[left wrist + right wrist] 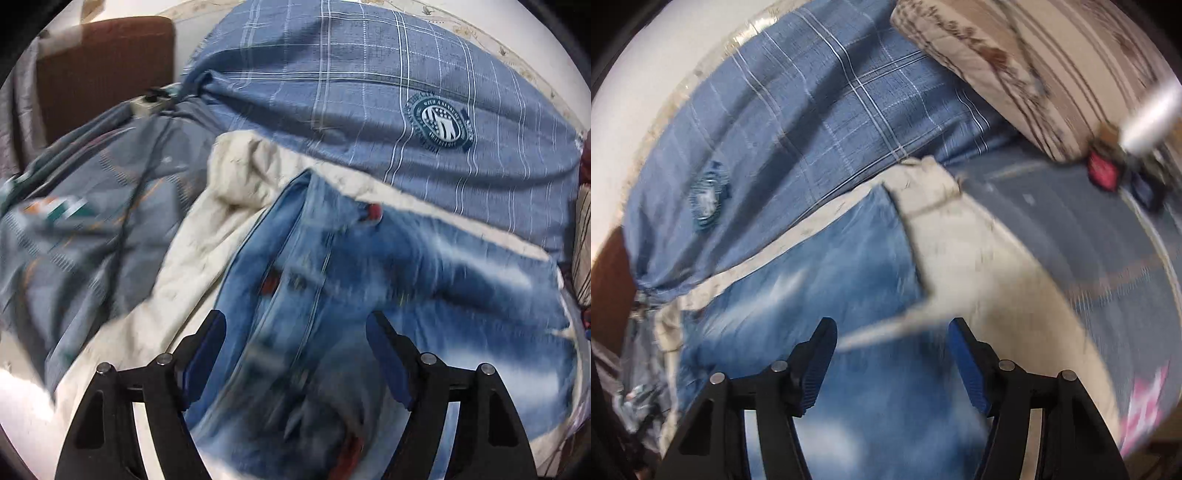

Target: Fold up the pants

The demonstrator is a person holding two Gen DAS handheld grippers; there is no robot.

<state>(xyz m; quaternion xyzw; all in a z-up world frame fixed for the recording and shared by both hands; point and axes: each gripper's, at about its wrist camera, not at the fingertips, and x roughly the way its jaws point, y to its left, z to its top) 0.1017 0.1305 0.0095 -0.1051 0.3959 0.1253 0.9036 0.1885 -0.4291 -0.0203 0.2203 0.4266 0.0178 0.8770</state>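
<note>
Light-blue washed jeans point(332, 266) lie flat on a cream blanket point(207, 236), their waistband and a red tag toward the plaid cover. My left gripper point(297, 325) hovers over the jeans with its blue-padded fingers point(207, 343) spread wide and nothing between them. In the right wrist view the same jeans point(820, 266) run under my right gripper point(891, 328), which is open too. A folded corner of the cream blanket point(945, 243) lies just beyond its right finger. Both views are blurred by motion.
A blue plaid cover point(369, 85) lies behind the jeans. A grey patterned sheet point(81, 206) with a dark cable lies to the left, with a brown panel point(107, 70) behind it. A striped beige pillow point(1052, 66) and small red and dark objects point(1104, 171) sit to the right.
</note>
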